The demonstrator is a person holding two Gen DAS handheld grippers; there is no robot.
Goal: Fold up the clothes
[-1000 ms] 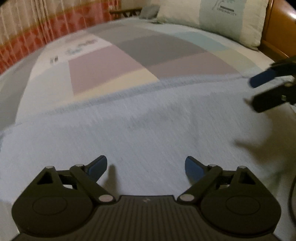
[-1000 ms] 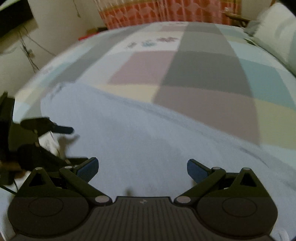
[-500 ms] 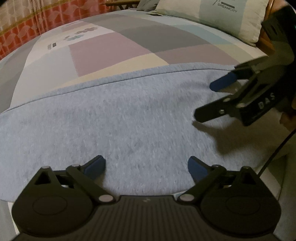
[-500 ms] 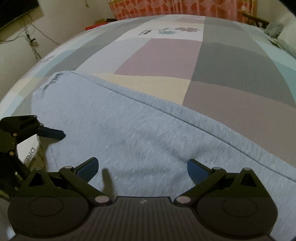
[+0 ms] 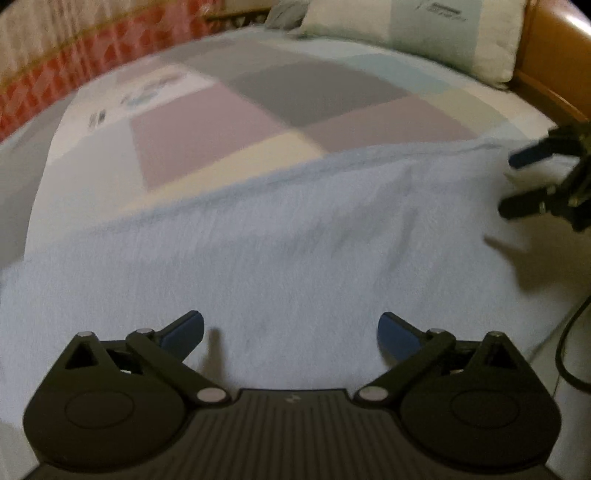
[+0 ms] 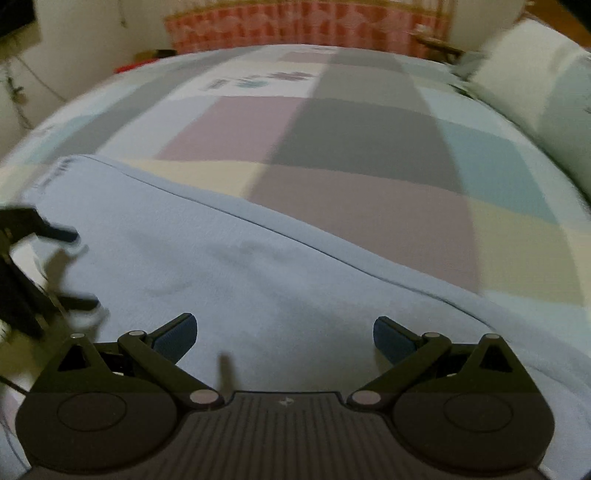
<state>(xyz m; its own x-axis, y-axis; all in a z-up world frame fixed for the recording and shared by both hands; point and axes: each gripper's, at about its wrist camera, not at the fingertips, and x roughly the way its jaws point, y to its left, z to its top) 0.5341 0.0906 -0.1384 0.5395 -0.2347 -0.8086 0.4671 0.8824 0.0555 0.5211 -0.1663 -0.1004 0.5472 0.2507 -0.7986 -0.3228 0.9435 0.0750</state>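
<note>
On the near edge of the bed, a light blue garment lies spread flat, its far hem running across the patchwork bedcover from one side of the bed to the other. Faint creases cross the cloth; no part of it is lifted.

Left hand-held gripper: released. Its jaws have just been opening and now stand wide, with only the flat cloth below the blue pads and nothing between them. It points down at the garment near the bed's near edge, and whether it touches the cloth cannot be told. In the right wrist view the same unit appears blurred at the left, over the garment's left end, close to that end of the far hem.

Right hand-held gripper: released. Its jaws are spread wide over the garment, nothing held. In the left wrist view it shows at the right, above the garment's right end, its shadow falling on the cloth beneath.

A pale pillow rests at the head of the bed, against the wooden headboard. An orange-red patterned curtain hangs beyond the bed's far edge. A dark cable hangs down past the bed's near right corner.
</note>
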